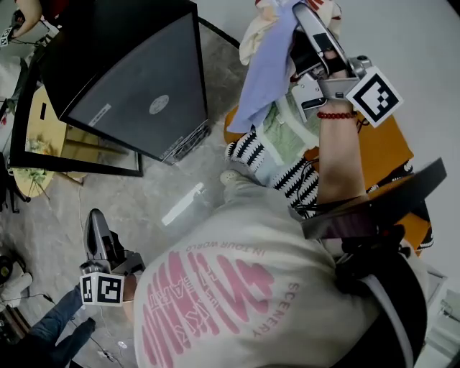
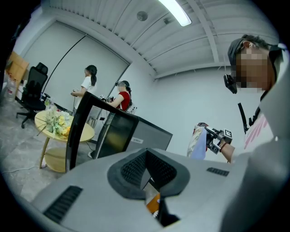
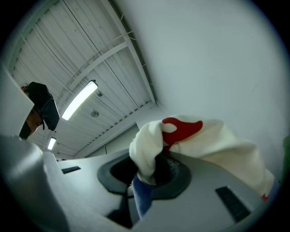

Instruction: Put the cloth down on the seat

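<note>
While the right gripper (image 1: 305,18) is clenching a bunched fold of the cloth (image 1: 269,72) between its jaws, the task is sitting somewhere past its start and short of its finish. That gripper is being held high at about one o'clock in the head view, and the cloth, cream with a red patch and a pale blue side, is hanging from it in the air. In the right gripper view the fabric is bulging out over the pads and spilling towards three o'clock.

Below it, at roughly three o'clock in the head view, the orange seat (image 1: 392,144) is waiting, and the cloth is not touching it. A black-and-white striped garment (image 1: 248,151) and a pale green piece (image 1: 287,133) are already lying on the seat's near side, so the bare orange part is lying farther out.

Down at seven o'clock, the left gripper (image 1: 93,223) is hanging beside the person's hip with its jaws pressed together on nothing, taking no part.

Judging from this, the pick-up is done; lowering the cloth onto the seat and letting go are what is remaining
</note>
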`<action>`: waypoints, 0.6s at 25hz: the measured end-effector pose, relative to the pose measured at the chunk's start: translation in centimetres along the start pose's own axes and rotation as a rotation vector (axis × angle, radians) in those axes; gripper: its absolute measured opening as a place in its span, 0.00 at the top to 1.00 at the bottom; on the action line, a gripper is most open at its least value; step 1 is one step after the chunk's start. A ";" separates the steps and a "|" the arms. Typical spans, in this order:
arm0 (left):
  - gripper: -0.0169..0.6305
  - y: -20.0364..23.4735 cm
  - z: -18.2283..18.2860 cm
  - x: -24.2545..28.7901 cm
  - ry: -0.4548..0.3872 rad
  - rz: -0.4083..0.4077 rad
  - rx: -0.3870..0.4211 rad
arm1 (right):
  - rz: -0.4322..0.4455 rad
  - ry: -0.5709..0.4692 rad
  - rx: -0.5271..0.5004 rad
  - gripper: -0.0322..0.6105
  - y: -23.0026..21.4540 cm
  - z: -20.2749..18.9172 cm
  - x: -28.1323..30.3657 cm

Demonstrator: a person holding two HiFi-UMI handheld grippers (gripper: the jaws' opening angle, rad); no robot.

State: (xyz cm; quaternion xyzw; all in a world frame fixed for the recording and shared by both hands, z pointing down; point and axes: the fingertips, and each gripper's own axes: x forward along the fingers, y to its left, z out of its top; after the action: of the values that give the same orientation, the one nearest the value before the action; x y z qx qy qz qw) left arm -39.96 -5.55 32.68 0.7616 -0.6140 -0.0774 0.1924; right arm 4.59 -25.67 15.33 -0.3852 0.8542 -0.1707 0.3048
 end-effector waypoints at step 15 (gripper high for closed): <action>0.96 -1.3 0.8 3.7 -0.064 0.144 -0.027 | 0.139 0.024 0.012 0.82 -4.5 1.7 8.9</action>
State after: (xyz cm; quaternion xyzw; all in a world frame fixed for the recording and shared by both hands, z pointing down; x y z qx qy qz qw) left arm -38.26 -9.03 31.85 0.7101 -0.6717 -0.0959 0.1881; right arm 3.61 -35.46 13.00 -0.3209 0.8815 -0.1588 0.3078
